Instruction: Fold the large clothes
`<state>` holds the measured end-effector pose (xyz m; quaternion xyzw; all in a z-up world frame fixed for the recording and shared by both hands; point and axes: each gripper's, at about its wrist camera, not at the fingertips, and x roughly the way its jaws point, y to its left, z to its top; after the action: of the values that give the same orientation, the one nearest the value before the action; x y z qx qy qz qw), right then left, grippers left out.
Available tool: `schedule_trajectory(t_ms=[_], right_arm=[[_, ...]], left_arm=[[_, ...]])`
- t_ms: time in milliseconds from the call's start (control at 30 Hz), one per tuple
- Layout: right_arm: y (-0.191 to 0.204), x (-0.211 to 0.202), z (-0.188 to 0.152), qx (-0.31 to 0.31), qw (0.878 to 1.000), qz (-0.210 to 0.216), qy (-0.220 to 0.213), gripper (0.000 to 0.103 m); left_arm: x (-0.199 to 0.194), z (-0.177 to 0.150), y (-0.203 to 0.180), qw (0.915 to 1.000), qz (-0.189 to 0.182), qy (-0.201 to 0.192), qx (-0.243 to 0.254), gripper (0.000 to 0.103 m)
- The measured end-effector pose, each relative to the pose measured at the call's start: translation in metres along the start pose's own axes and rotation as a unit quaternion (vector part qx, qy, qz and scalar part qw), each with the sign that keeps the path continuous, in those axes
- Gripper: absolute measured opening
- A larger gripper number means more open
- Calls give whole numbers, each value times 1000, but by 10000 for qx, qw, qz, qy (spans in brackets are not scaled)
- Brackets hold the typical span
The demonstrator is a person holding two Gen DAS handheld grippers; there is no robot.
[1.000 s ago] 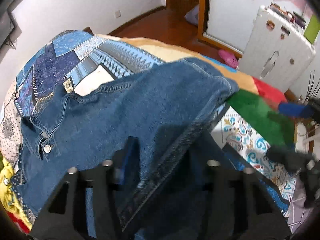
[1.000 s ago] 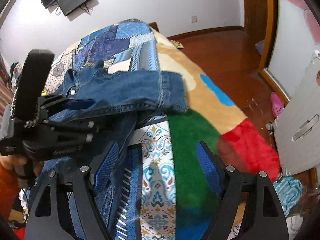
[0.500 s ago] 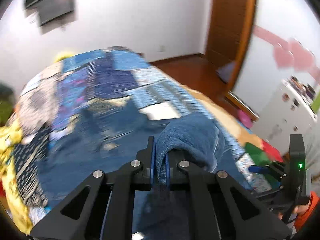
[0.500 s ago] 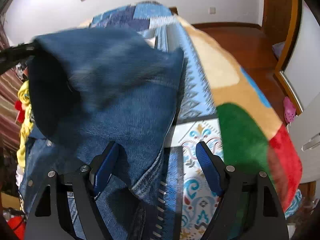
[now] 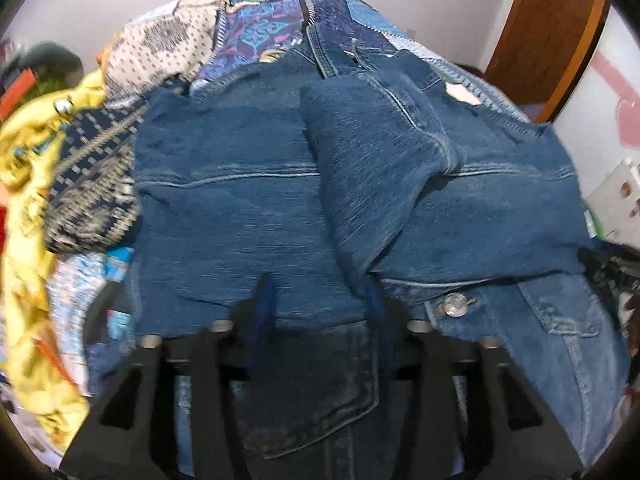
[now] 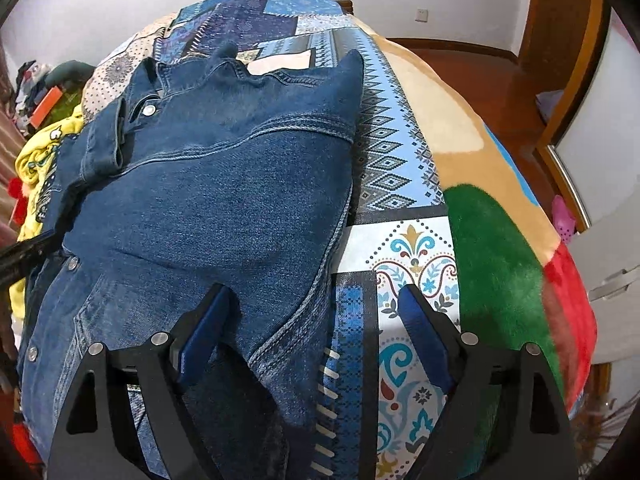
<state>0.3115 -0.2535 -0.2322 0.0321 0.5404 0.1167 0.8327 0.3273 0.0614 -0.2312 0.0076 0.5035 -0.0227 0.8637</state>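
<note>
A blue denim jacket [image 5: 240, 216] lies back-up and spread on the bed. One sleeve [image 5: 372, 160] is folded diagonally over its back, ending just by my left gripper [image 5: 320, 308]. That gripper's jaws are opening; only loose denim lies under the gap and the pads press on nothing. In the right wrist view the jacket [image 6: 224, 200] fills the left half, its collar far off. My right gripper [image 6: 316, 336] hovers over the jacket's near right edge with its jaws opening wide; the hem runs between the fingers [image 6: 208, 332] without being pinched.
The bed carries a blue patchwork cover [image 6: 392, 152] and a tan, green and red blanket [image 6: 492, 248] to the right. A yellow garment [image 5: 24, 184] is heaped at the left. Wooden floor, a door frame and a pink slipper [image 6: 564, 216] lie beyond the bed's right side.
My left gripper, shut on the sleeve half a second ago, swung it across the jacket and let go; the sleeve now rests folded over the back. The right gripper barely moved.
</note>
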Motion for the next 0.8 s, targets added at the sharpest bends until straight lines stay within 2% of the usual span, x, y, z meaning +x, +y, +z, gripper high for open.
schedule_trajectory(t_ms=[67,133,200,300,433,567,700,733,767,800], right_arm=[[1,0,3,40,10000,-43,49,83],[2,-2,4,87,9999,-82,68,83],[4,-5,6,119,9999,-68,27,83],[13,-10,9,103,9999,-71,-68,83],[26,-18,13,-55,9997,-47,-220,83],[35,-17,19,-119,9996,45,-265,83],[38,-8,21,-94,9997,98,-196,83],[38,-6,21,-95,9998,86,-164,83],[38,-3,21,-100,9998,62,-127,83],[38,1,21,-110,9999,30,-80,83]], left_arm=[[-5,3,-5,9993,274,-55,257,66],[-8,10,-14,9975,385,-135,582,68],[-7,18,-21,9957,481,-215,767,83],[-10,27,-34,9928,552,-444,971,95],[-2,40,-52,9881,646,-531,1295,95],[21,50,-67,9817,843,-430,1655,95],[40,56,-78,9717,1009,-432,2093,94],[41,59,-80,9703,1007,-519,2140,91],[40,60,-81,9696,986,-571,2164,80],[39,64,-81,9691,1001,-604,2173,77]])
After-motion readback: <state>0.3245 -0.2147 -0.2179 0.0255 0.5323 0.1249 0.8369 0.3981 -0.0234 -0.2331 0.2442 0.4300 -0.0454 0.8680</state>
